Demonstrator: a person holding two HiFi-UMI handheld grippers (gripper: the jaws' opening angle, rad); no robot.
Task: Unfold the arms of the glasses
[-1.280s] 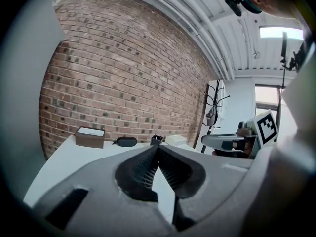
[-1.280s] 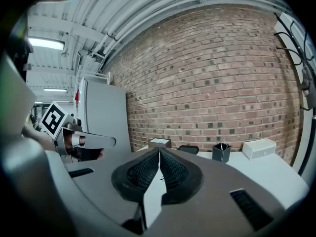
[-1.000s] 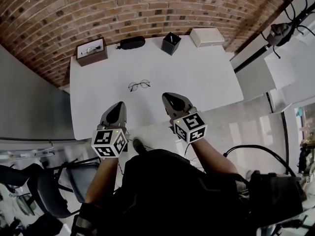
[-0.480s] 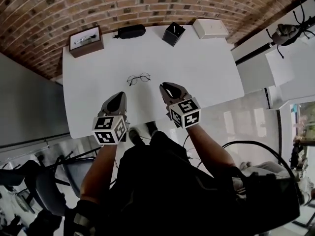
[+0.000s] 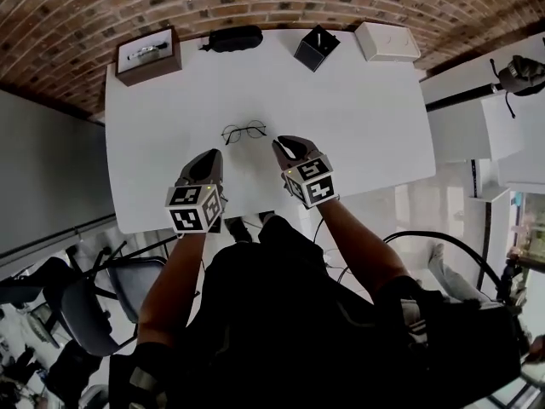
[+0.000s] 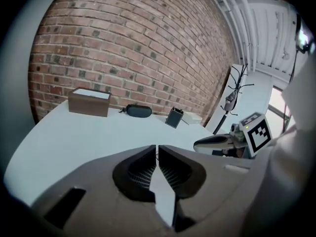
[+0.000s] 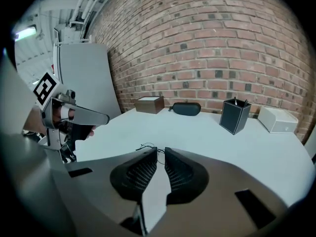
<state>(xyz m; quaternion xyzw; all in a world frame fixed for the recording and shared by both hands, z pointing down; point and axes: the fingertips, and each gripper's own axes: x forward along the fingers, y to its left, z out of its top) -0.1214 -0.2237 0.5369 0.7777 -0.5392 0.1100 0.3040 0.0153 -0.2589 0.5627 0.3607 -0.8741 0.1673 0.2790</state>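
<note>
**Operator:** Which step is in hand?

**Guide:** The approach, as far as can be judged. Nothing is gripped yet. The thin round wire-framed glasses (image 5: pixel 244 131) lie near the middle of the white surface (image 5: pixel 358 118), just ahead of both tools. Whether the arms are folded is too fine to tell.

**Operator:** What is the state of the tools?

**Guide:** Your left tool (image 5: pixel 212 154) has its jaws pressed together with nothing between them. It hangs over the near part of the surface, short of the frame. Your right tool (image 5: pixel 280 144) is likewise pressed together and empty. In the right gripper view the wire frame shows just beyond its tips, apart from them.

**Operator:** What does the next move call for?

**Guide:** Spread the jaws first. Then, probably, steady the front of the frame with one tool and take one thin arm with the other. The light wire will likely slide or bend under a careless pinch.
</note>
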